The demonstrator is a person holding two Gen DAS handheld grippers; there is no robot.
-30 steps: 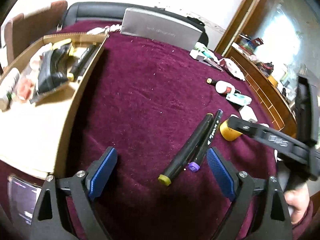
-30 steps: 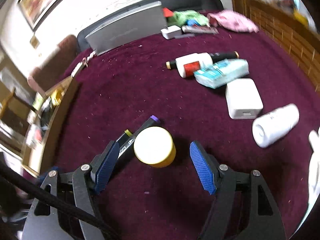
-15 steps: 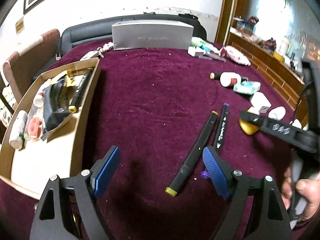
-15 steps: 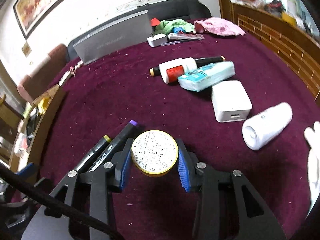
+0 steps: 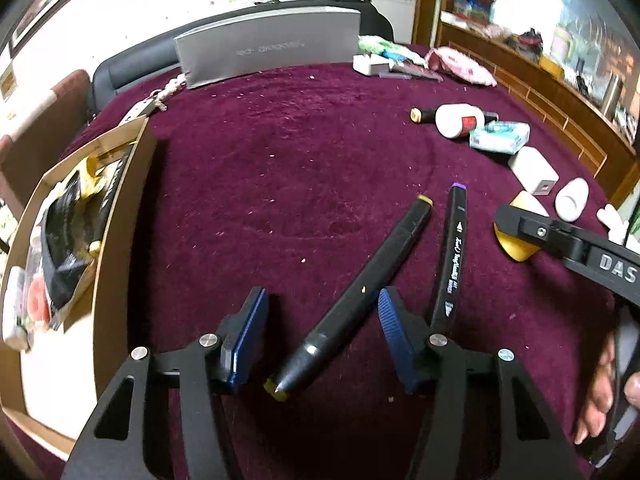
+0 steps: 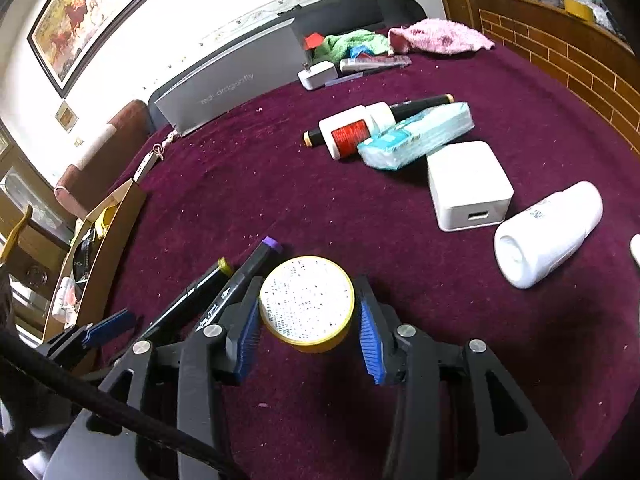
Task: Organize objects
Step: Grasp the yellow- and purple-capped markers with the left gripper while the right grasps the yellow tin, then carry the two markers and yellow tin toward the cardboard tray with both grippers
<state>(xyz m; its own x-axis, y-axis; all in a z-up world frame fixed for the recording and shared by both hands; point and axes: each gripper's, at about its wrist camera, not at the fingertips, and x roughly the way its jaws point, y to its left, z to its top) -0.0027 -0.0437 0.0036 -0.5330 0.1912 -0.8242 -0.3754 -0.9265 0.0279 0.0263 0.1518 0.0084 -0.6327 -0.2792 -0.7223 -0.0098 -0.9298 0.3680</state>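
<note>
On the maroon velvet tablecloth (image 5: 280,152), the left gripper (image 5: 320,328) straddles, jaws apart, the stiff, light black yellow-capped marker (image 5: 360,292), best pinched mid-barrel, while the right gripper (image 6: 306,320) clamps the small, rigid yellow round tin (image 6: 306,304) by its rim.

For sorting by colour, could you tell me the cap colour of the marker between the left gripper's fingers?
Yellow, clearest in the left wrist view: marker.

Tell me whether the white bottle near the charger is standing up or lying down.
Lying down. The white bottle rests on its side on the maroon cloth, beside the white charger.
</note>
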